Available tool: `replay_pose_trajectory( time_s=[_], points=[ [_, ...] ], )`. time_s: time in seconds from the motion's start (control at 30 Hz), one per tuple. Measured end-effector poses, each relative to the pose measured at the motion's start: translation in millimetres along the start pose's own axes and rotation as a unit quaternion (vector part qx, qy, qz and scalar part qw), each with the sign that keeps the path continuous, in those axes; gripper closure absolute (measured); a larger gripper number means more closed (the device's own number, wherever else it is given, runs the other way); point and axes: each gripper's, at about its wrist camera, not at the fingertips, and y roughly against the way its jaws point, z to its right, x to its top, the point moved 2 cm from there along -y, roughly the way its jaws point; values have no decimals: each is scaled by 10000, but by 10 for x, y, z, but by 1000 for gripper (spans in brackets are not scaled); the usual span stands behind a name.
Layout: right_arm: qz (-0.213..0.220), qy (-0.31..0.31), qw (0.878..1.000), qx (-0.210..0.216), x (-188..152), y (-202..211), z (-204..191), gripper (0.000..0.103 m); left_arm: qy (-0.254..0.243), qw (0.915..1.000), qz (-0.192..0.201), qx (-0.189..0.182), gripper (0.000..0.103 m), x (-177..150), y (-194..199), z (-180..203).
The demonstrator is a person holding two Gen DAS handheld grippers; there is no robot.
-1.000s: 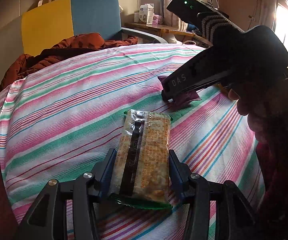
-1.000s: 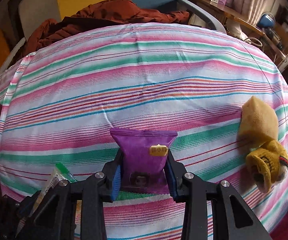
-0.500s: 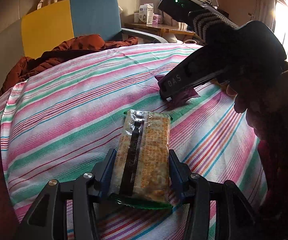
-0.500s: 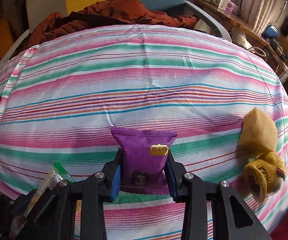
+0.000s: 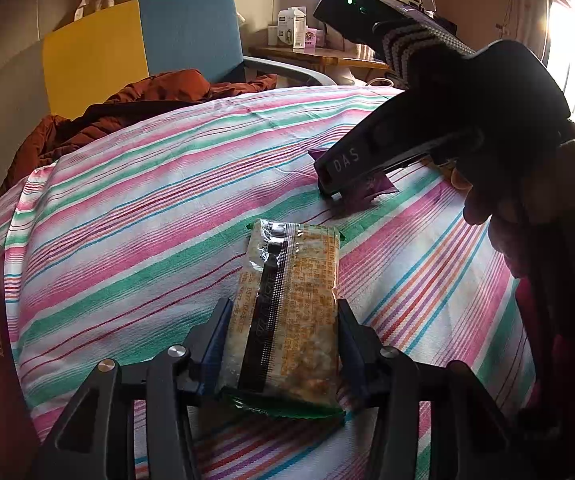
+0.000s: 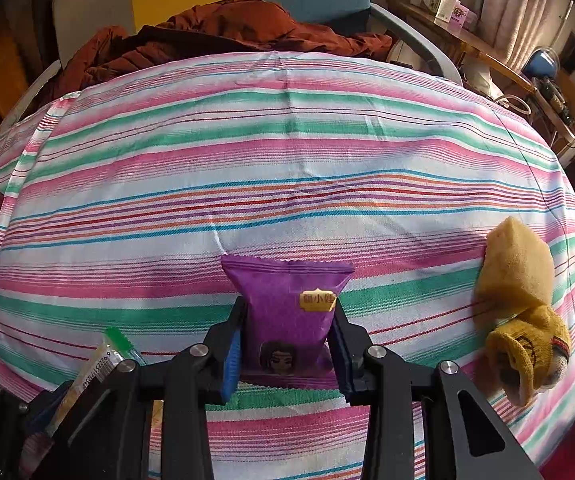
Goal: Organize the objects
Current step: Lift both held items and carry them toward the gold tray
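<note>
Snack packs sit in both grippers. The left gripper (image 5: 283, 344) has its jaws pressed on a long clear cracker pack (image 5: 287, 312), low in the middle of the left wrist picture. The right gripper (image 6: 287, 344) has its jaws squeezed on a small purple snack pack (image 6: 287, 312), low in the middle of its picture. Both packs rest on the striped cloth (image 6: 247, 168). A yellow sock (image 6: 523, 312) lies at the right edge.

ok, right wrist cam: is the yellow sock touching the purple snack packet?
No. The yellow sock lies apart at the right edge of the striped cloth, while the purple snack packet sits between the right gripper pads.
</note>
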Motion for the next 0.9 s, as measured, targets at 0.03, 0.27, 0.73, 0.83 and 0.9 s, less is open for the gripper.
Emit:
replay_pose_trajectory(
  time_s=[0.03, 0.27, 0.73, 0.83, 0.9],
  points=[
    [4, -11, 10000, 9, 3, 2, 7, 65, -1, 10000, -14, 7, 53, 6, 3, 1],
    [53, -127, 9998, 115, 31, -16, -4, 65, 1, 9997, -122, 209, 53, 47, 130, -16],
    [321, -83, 9985, 430, 19, 146, -96, 67, 395, 9959, 727, 358, 53, 230, 1110, -171],
    [362, -93, 9974, 611, -7, 198, -134, 67, 552, 9939, 811, 507, 53, 211, 1283, -291],
    [393, -65, 9965, 733, -21, 227, -198, 67, 626, 9921, 877, 648, 53, 191, 1397, -384]
  ],
)
